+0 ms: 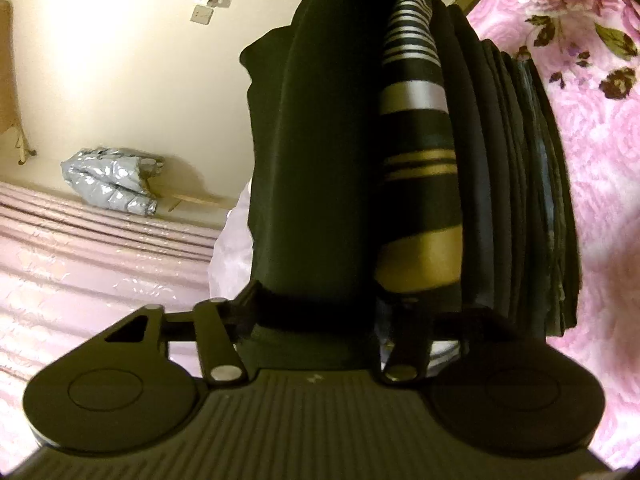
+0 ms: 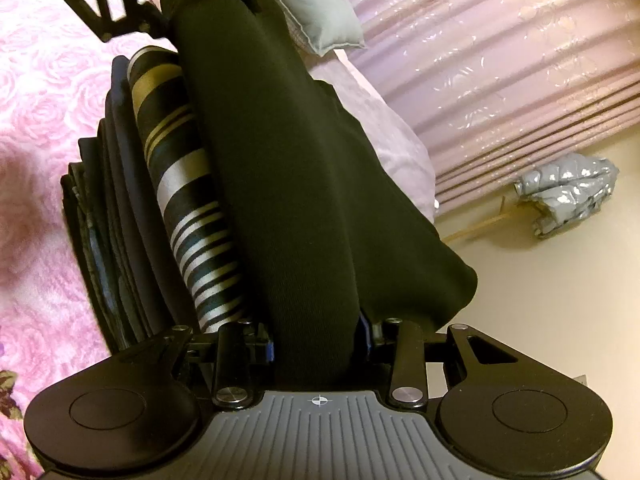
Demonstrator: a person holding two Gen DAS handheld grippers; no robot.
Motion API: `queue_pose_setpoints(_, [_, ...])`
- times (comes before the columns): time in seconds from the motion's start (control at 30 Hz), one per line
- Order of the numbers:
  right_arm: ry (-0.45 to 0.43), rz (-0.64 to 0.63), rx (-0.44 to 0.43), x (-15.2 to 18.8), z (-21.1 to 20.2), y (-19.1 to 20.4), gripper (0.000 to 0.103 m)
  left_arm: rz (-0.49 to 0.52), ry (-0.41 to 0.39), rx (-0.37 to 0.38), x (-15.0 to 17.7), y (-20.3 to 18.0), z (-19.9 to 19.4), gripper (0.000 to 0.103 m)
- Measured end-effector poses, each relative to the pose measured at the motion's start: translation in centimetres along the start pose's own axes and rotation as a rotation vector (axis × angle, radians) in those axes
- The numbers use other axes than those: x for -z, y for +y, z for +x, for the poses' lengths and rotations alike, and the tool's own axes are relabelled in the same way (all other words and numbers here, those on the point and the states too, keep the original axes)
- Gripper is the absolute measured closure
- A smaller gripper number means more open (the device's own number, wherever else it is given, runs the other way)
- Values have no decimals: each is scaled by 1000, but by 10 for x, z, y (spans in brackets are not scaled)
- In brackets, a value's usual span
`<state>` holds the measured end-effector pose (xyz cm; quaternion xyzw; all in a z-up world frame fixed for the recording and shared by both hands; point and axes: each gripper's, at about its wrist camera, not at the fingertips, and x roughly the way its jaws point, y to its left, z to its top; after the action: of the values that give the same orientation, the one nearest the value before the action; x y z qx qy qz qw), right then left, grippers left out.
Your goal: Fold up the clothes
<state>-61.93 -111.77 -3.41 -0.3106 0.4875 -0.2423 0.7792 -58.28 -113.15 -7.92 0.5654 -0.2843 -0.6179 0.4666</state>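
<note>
The pink rose-patterned blanket (image 2: 44, 92) covered the bed on one side, and a lilac pleated bedspread (image 2: 500, 64) lay on the other, ending at a cream wall (image 1: 120, 72); on the blanket stood a stack of folded dark clothes (image 1: 516, 184), its folded edges facing both cameras; a black-and-grey striped garment (image 2: 192, 200) lay on that stack, and a folded black garment (image 2: 304, 184) lay over it as the top layer; the left gripper (image 1: 316, 316) was clamped on one end of the black garment, and the right gripper (image 2: 316, 344) was clamped on the opposite end; a grey cushion (image 2: 316, 12) rested on the bedspread beyond it; a crumpled silver padded jacket (image 1: 112, 182) lay by the wall.
</note>
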Motion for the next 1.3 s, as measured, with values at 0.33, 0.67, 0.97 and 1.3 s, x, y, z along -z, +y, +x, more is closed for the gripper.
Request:
queue_pose_setpoints(0.33, [15,10,-16,3,-1,-4,67,-107,82,77,10,-9,5,74])
queue_pose_setpoints(0.67, [3,16,-25,14,-8,10,66,-199,121,116,20,-5,-8,63])
queue_pose_setpoints(0.97, [-14,24,-25,15,-5,-1,66,-550,181,184,48,37,-57,59])
queue_pose_setpoints(1.3, [-21,31,9,15,-4,5,65,-821,72,188,4,107,-55,59])
